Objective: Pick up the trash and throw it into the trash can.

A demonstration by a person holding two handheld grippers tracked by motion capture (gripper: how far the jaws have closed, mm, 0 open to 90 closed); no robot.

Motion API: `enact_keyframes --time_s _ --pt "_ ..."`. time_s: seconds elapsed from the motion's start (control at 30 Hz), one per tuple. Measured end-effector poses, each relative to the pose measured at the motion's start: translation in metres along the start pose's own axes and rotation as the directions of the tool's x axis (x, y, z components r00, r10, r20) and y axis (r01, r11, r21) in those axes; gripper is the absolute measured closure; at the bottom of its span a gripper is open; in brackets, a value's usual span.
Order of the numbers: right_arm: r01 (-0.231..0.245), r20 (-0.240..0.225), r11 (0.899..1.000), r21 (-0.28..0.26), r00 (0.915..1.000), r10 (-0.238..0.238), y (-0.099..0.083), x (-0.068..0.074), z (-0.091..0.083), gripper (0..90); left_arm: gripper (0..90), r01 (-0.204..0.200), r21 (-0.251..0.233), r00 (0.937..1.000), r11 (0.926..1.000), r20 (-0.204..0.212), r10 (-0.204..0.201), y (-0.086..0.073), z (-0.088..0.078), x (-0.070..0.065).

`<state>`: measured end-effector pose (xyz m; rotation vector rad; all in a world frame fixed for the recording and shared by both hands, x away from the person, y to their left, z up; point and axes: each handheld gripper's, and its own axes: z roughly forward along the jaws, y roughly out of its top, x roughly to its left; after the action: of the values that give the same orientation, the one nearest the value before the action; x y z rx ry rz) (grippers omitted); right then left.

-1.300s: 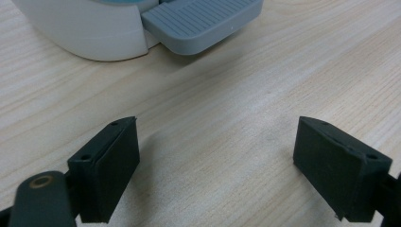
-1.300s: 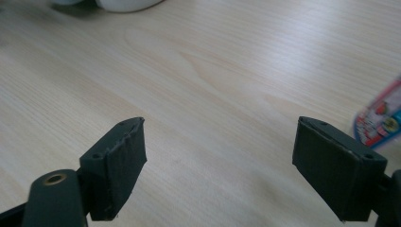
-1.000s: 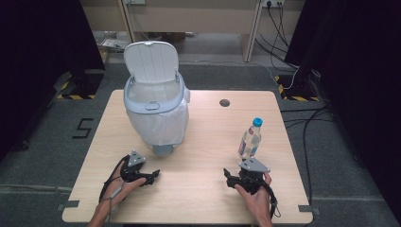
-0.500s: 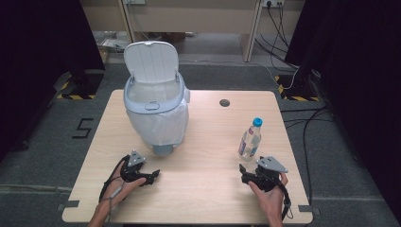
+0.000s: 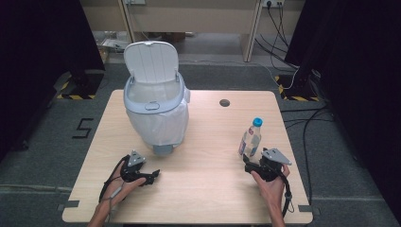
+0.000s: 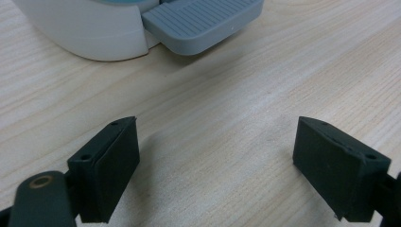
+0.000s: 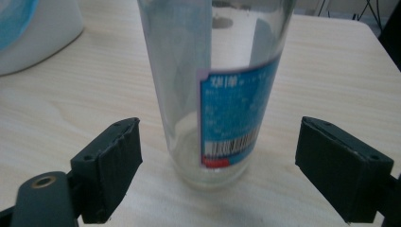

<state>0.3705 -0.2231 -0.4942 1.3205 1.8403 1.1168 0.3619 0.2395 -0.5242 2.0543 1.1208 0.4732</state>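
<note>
Table (image 5: 208, 189): pale wood. Bin (image 5: 156, 118): white pedal type, lid up, left of centre. Bottle (image 5: 249, 138): clear plastic, blue cap, upright near the right edge; apparently empty, so likely light, tippable, slick; best gripped low at the label. Right gripper (image 5: 251, 166): jaws spread, flanking its base, not touching. Left gripper (image 5: 150, 176): jaws spread, holding nothing.

A lab or test room: a bare wooden worktop (image 5: 203, 189) on grey carpet, black curtains (image 5: 42, 47) on both sides, hazard-striped tape (image 5: 295, 98), trailing cables (image 5: 302, 127), and a taped floor number (image 5: 83, 127).
</note>
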Motion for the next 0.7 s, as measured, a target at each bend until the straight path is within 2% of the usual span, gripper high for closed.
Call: enact_keyframes --time_s 0.2,0.27,0.3,0.4,0.53,0.7 --pt "-0.001 -0.020 1.000 -0.017 0.9998 0.000 0.008 -0.001 0.010 15.6 14.3 0.000 0.000 1.0000 1.0000 0.000 0.000 0.000 0.000 0.000" --pt "-0.028 -0.030 0.999 -0.037 0.9992 0.027 0.010 -0.003 0.014 16.9 14.3 0.000 0.000 1.0000 1.0000 -0.001 0.000 0.000 0.000 0.000" --pt "-0.040 -0.037 0.999 -0.030 0.9985 0.039 0.011 -0.004 0.016 16.7 14.2 0.000 0.000 1.0000 1.0000 -0.002 0.000 0.000 0.000 0.000" --pt "-0.029 -0.024 0.999 -0.025 0.9993 0.028 0.012 -0.006 0.020 15.9 14.3 0.001 -0.001 1.0000 1.0000 0.000 -0.001 0.000 0.000 0.000" --pt "-0.020 -0.032 0.999 -0.033 0.9993 0.019 0.018 -0.003 0.028 18.6 14.4 0.004 -0.003 1.0000 1.0000 0.000 -0.004 0.000 0.000 0.000" --pt "-0.051 -0.053 0.998 -0.022 0.9973 0.050 0.014 -0.005 0.035 25.0 14.4 0.003 -0.002 1.0000 1.0000 0.000 -0.003 0.000 0.000 0.000"
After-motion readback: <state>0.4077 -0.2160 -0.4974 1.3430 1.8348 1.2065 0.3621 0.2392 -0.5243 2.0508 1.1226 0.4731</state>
